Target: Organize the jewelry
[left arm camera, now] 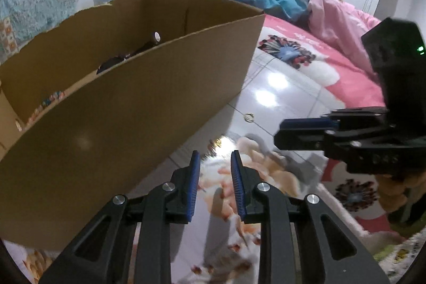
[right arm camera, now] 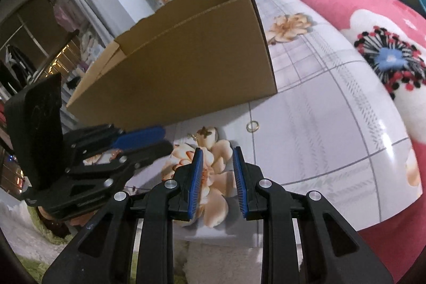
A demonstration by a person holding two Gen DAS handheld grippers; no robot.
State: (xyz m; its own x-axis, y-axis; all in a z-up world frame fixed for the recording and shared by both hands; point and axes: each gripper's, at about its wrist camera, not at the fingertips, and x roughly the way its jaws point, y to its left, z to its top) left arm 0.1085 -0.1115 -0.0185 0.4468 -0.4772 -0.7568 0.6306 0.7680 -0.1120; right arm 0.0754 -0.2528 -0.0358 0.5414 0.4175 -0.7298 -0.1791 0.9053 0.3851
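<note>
Hovering over the flowered cloth (right arm camera: 332,124), both grippers are held empty.
Left gripper (left arm camera: 214,155) and right gripper (right arm camera: 217,151) jaws are set apart; ring (right arm camera: 252,126) lies beside cardboard box (right arm camera: 186,65).

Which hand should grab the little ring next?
Probably the right. The ring lies on the shiny sheet just ahead of the right tool, whose jaws stand open and empty. The left tool is aimed further aside.

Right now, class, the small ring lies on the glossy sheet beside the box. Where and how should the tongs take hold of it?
Grip the ring across its thin band, coming from above with one pad inside the hoop and one outside. It lies flat on the sheet, so a side approach probably finds nothing to pinch. The right tongs are open and nearest.
</note>
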